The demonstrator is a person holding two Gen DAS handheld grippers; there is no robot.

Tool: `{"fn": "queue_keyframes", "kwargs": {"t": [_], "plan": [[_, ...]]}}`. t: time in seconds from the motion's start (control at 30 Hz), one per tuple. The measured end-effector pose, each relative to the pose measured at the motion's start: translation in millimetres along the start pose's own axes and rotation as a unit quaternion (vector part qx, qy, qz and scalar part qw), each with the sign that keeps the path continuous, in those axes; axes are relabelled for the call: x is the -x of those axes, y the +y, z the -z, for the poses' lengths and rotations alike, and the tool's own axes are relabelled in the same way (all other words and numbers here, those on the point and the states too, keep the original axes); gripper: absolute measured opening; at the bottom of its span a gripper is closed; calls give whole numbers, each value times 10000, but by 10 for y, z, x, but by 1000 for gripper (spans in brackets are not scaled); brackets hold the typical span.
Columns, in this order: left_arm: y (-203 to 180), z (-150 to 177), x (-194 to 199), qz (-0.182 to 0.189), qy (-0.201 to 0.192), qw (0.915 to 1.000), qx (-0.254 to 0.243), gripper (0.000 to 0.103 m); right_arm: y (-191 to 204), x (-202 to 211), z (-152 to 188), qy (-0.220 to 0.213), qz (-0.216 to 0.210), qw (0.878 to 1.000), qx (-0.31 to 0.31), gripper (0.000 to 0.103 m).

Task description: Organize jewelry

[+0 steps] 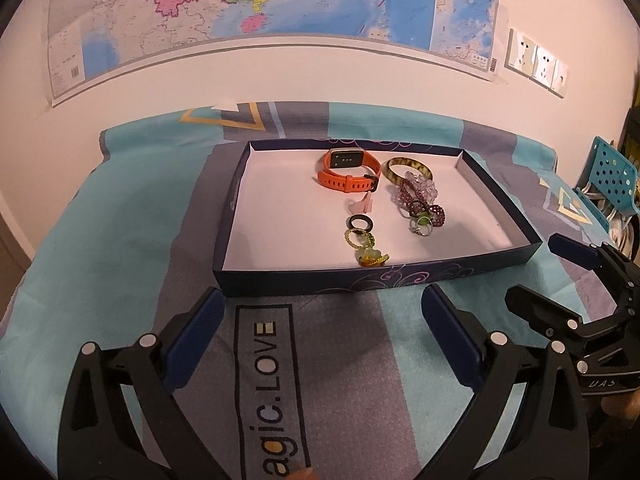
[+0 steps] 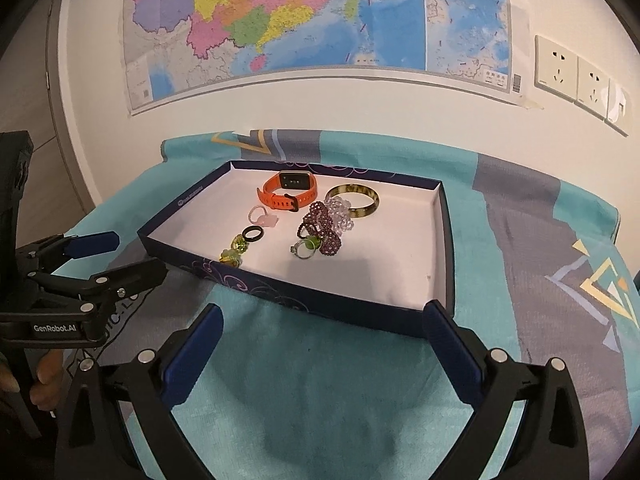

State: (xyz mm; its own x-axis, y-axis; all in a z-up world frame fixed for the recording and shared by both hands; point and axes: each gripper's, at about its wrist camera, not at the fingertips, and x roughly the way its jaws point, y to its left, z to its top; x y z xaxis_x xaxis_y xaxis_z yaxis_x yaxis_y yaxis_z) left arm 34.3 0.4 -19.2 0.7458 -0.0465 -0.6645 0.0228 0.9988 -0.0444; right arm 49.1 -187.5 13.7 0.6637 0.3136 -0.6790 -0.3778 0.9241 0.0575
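Left gripper (image 1: 322, 300): nearest item in its own view, at 6 o'clock, blue-padded fingers (image 1: 196, 330) spread wide, nothing held, above a teal and grey cloth (image 1: 120, 240).

Right gripper (image 2: 322, 312): 6 o'clock in its own view, fingers spread wide, empty; also seen at 4 o'clock in the left view.

Tray (image 1: 360, 278): shallow dark-blue box with white floor, just beyond both grippers, resting on the cloth.

Contents of the tray, near to far:
- Green and yellow beaded ring (image 1: 370, 256), against the near wall.
- Black ring (image 1: 360, 223), touching the beaded ring's far side.
- Silver ring with green stone (image 1: 421, 226), at 3 o'clock of the black ring.
- Pale pink ring (image 2: 264, 216), just behind the black ring.
- Purple beaded bracelets (image 2: 322, 228), piled with a clear beaded bracelet (image 2: 340, 210).
- Orange watch (image 1: 348, 172), toward the far wall.
- Tortoiseshell bangle (image 1: 408, 169), at 3 o'clock of the watch.

Wall map (image 1: 260, 12): 12 o'clock, behind the table.

Wall sockets (image 2: 576, 76): 2 o'clock.
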Motion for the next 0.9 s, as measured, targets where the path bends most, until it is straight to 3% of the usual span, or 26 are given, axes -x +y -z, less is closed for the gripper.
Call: {"fn": "queue_keyframes", "kwargs": {"t": [0.9], "plan": [[-48, 22, 59, -194, -53, 9997, -147, 97, 3, 18, 3, 43, -61, 10000, -21, 96]]}}
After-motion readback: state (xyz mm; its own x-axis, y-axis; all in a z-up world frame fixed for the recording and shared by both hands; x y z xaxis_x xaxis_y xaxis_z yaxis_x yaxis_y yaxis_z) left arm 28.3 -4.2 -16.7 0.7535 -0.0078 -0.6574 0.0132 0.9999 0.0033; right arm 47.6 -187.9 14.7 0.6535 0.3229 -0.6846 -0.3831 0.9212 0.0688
